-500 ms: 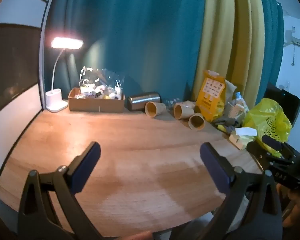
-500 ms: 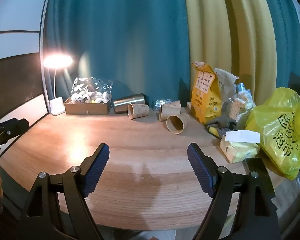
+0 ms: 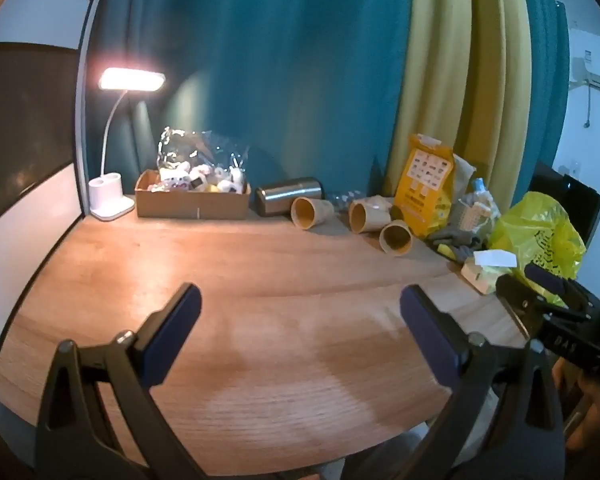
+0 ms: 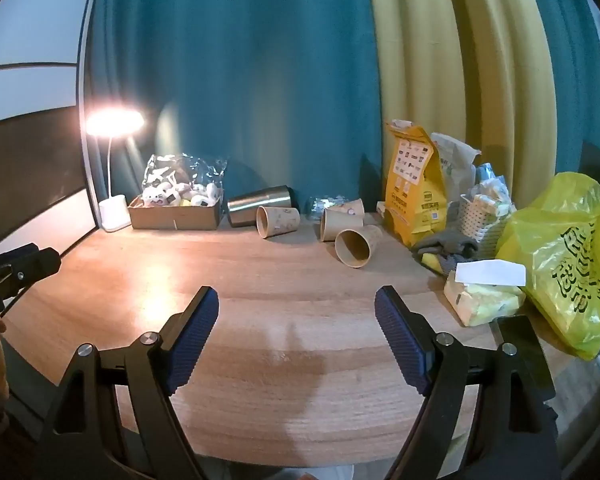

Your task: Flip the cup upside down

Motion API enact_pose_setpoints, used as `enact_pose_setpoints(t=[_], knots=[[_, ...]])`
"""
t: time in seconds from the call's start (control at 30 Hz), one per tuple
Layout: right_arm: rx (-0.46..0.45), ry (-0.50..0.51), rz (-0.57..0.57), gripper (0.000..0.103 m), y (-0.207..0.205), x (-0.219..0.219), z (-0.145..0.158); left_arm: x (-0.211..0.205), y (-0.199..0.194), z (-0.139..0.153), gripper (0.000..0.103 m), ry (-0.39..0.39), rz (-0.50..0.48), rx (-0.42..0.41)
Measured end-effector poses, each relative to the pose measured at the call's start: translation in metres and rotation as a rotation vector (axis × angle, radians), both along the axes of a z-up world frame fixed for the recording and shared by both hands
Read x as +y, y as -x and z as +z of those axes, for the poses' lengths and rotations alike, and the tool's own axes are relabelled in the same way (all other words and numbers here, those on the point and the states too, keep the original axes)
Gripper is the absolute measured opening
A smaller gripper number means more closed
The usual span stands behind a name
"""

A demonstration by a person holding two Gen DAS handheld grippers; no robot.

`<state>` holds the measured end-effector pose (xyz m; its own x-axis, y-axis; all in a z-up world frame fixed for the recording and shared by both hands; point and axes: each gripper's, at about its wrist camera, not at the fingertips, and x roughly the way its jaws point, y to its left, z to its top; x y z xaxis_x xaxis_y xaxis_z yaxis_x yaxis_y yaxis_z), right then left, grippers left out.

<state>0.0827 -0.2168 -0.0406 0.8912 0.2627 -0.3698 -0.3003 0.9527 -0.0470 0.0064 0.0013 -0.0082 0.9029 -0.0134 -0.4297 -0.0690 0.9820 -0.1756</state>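
Across the wooden counter point(image 4: 260, 280) we should reach for the nearest paper cup point(image 4: 356, 246), lying on its side near the back among two others, approaching square to its wall, while our right gripper point(image 4: 296, 316) and left gripper point(image 3: 300, 316) hover low, jaws spread, empty.

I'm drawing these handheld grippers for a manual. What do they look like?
Both the left gripper and the right gripper have black angular plastic frames with triangular cut-outs and silver pivot screws. Their fingers carry ribbed dark-blue pads. No cables or sleeves show.
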Motion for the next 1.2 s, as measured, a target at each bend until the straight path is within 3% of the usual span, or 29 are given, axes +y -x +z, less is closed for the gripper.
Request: enact_pose_setpoints(t=[1.2], knots=[[0.009,-0.003,0.001,0.083,-0.0041,0.0006,0.0016,0.0062,-0.0052,0.0014,0.101,0.003,0.01,0.005]])
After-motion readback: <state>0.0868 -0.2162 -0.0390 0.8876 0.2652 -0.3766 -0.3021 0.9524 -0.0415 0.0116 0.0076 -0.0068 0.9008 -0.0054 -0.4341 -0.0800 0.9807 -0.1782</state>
